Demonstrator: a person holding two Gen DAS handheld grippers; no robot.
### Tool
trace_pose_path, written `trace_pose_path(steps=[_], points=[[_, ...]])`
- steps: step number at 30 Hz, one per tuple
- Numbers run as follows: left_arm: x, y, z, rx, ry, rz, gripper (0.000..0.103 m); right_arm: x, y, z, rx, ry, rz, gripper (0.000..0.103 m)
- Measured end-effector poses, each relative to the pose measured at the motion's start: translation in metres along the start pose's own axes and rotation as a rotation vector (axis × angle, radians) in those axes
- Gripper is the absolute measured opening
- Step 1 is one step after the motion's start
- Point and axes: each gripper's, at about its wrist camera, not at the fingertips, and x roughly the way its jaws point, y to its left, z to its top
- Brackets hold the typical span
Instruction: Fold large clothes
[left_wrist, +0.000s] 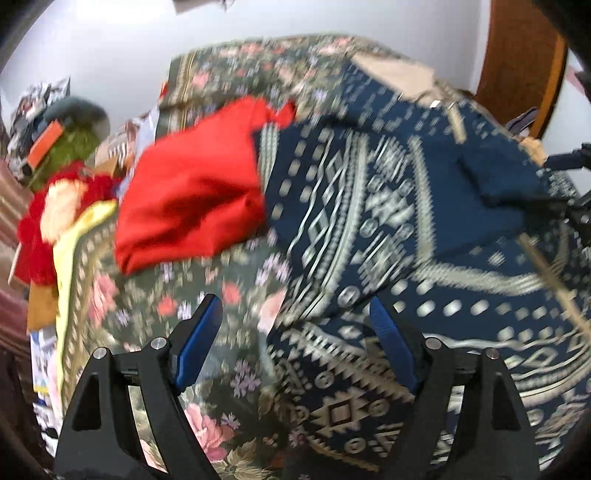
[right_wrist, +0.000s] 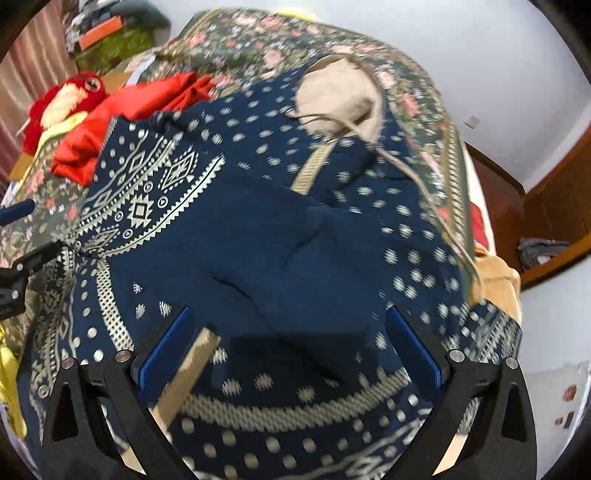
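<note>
Left gripper (left_wrist: 291, 339), jaws open and empty, straddles the left edge of the blue patterned garment (left_wrist: 399, 206) spread on the floral bed (left_wrist: 147, 295); right gripper (right_wrist: 291, 347), jaws likewise open, hangs over its middle.

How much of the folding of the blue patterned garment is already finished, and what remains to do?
Done: the blue patterned garment lies spread on the floral bedspread, one part seemingly folded over its middle. In hand: nothing; the left gripper and right gripper are both open above it. Left: the garment is not yet a compact bundle, and the red cloth beside it lies crumpled.
</note>
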Motion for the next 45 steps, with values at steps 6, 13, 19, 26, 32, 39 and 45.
trace_pose_path(steps=[6, 13, 19, 26, 32, 39, 45], points=[[0.035, 0.011, -0.013, -0.033, 0.077, 0.031, 0.082, 0.034, 0.007, 0.003, -0.046, 0.069, -0.022, 0.082], [0.05, 0.014, -0.013, -0.078, 0.084, 0.011, 0.086, 0.037, 0.011, 0.009, -0.041, 0.036, 0.018, 0.038], [0.055, 0.018, -0.007, -0.112, 0.088, 0.001, 0.087, 0.024, 0.0, 0.013, 0.023, -0.017, 0.005, 0.01], [0.059, 0.026, -0.003, -0.169, 0.102, -0.001, 0.087, -0.04, -0.043, 0.005, 0.2, -0.193, -0.013, 0.01], [0.052, 0.031, -0.006, -0.246, 0.106, -0.012, 0.087, -0.08, -0.095, -0.02, 0.376, -0.286, -0.039, 0.01], [0.044, 0.064, -0.006, -0.394, 0.09, -0.021, 0.087, -0.072, -0.136, -0.061, 0.532, -0.231, -0.021, 0.009], [0.048, 0.054, -0.005, -0.342, 0.113, 0.044, 0.087, -0.051, -0.153, -0.099, 0.611, -0.137, 0.03, 0.009]])
